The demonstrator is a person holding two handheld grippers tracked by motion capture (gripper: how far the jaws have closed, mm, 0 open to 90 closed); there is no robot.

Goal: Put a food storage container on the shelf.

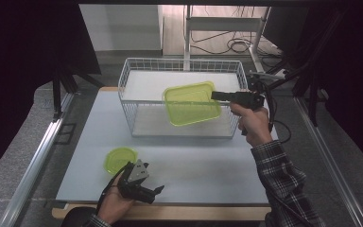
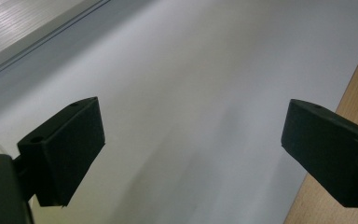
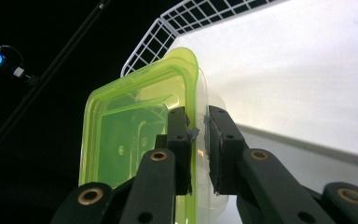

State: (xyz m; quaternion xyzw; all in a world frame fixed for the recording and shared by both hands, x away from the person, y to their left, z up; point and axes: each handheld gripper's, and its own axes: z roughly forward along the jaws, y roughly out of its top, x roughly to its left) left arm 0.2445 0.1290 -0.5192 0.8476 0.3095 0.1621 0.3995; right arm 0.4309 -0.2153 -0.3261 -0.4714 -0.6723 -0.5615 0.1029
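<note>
Your left gripper (image 1: pixel 157 190) sits nearest the camera, at the table's (image 1: pixel 203 165) near edge, lying low in your left hand (image 1: pixel 116 203) with its grey plate on top. Its jaws stand wide apart with nothing between them; in the left gripper view they frame bare white tabletop (image 2: pixel 191 93) and a strip of the wooden edge (image 2: pixel 354 93) at the right. Just beyond that gripper, toward the left of the table, a small round green lid (image 1: pixel 119 158) lies flat.

Your right gripper (image 1: pixel 216 96) is up over the wire basket (image 1: pixel 132 101), held level in your right hand (image 1: pixel 254 124), with its jaws pointing toward the left of the high view. They are clamped on the rim of the green container (image 1: pixel 191 104): in the right gripper view, one pad (image 3: pixel 177 140) presses on the inside of the rim and the other on the outside, with the rim (image 3: pixel 193 84) running between them. You have the container (image 3: pixel 121 135) lifted clear and tilted, hanging above the basket's open top, toward its right side. It is a translucent yellow-green rectangular tub with rounded corners, and its open face shows toward the high camera.

Your basket stands at the far middle of the table, and its white mesh (image 3: pixel 186 16) shows behind the container in the right gripper view. Your plaid sleeve (image 1: pixel 283 184) comes in from the lower right.
</note>
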